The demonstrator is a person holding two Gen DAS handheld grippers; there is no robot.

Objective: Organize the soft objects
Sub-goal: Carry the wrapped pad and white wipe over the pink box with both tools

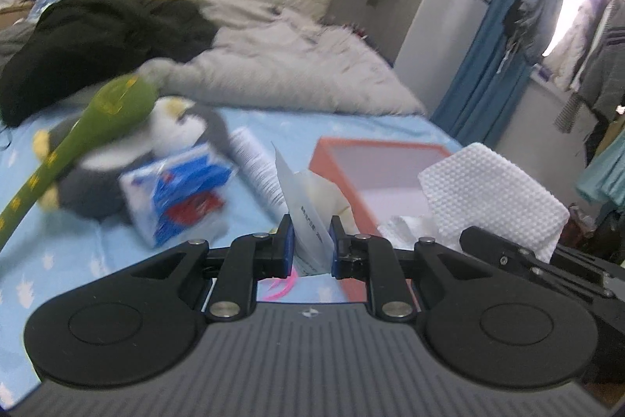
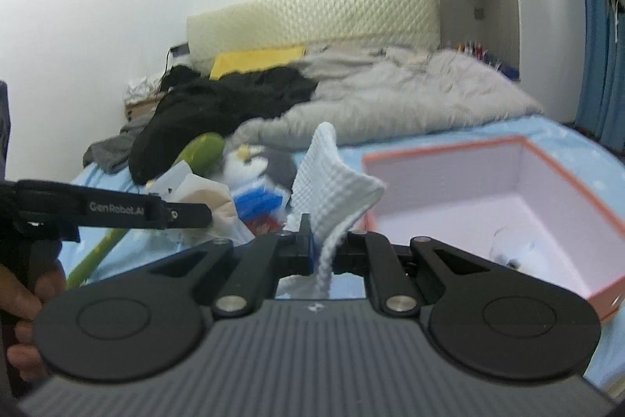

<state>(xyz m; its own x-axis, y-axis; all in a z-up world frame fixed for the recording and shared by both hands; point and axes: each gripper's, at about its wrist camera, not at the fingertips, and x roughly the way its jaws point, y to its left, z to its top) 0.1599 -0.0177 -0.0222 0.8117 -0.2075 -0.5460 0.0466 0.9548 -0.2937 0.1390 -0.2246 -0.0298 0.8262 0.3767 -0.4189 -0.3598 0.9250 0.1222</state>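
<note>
The left gripper (image 1: 311, 241) has its jaws pinched narrow on a clear printed plastic packet (image 1: 300, 210) with cream cloth inside. The right gripper (image 2: 326, 245) is clamped nearly closed on a white waffle-textured cloth (image 2: 332, 190), which stands up above its fingers and droops below them.

From the right wrist view, the open orange box (image 2: 566, 182) with its white lining sits on the blue bedsheet (image 2: 586, 139) at about two o'clock of the cloth. At ten o'clock lie a penguin plush (image 2: 254, 163), a blue-and-white tissue pack (image 2: 258, 200) and a long green plush (image 2: 203, 151). Farther back, at twelve o'clock, a grey blanket (image 2: 390, 96) and black clothes (image 2: 218, 104) are heaped before the headboard (image 2: 312, 14).
</note>
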